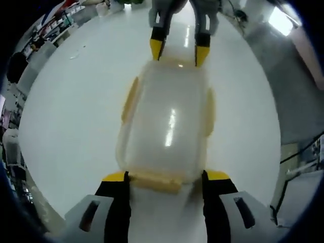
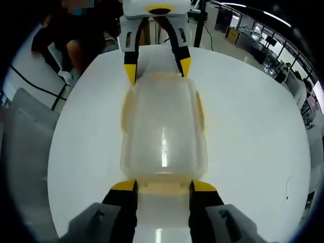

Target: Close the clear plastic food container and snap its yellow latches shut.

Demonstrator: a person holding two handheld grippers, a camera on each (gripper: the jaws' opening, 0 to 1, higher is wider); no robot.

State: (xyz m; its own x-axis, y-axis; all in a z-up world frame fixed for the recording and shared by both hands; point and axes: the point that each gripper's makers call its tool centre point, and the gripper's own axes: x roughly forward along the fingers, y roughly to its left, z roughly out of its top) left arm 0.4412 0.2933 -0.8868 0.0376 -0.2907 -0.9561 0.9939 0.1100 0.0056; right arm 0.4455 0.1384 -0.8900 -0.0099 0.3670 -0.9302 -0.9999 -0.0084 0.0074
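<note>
The container (image 1: 167,131) lies on the white table (image 1: 66,116), left gripper (image 1: 166,178) and right gripper (image 1: 179,50) at opposite ends.

It looks like a lab or open office: beyond the round white counter (image 2: 253,131) stand rows of desks (image 2: 283,61) under ceiling strip lights (image 2: 281,18).

Containers: one (image 1: 167,131)
Yellow latches seen: three in left gripper view, one at the near end (image 1: 154,180), two on the sides
Grippers: two (image 1: 167,177) (image 2: 163,186)
Tables: one (image 1: 76,111)
</note>
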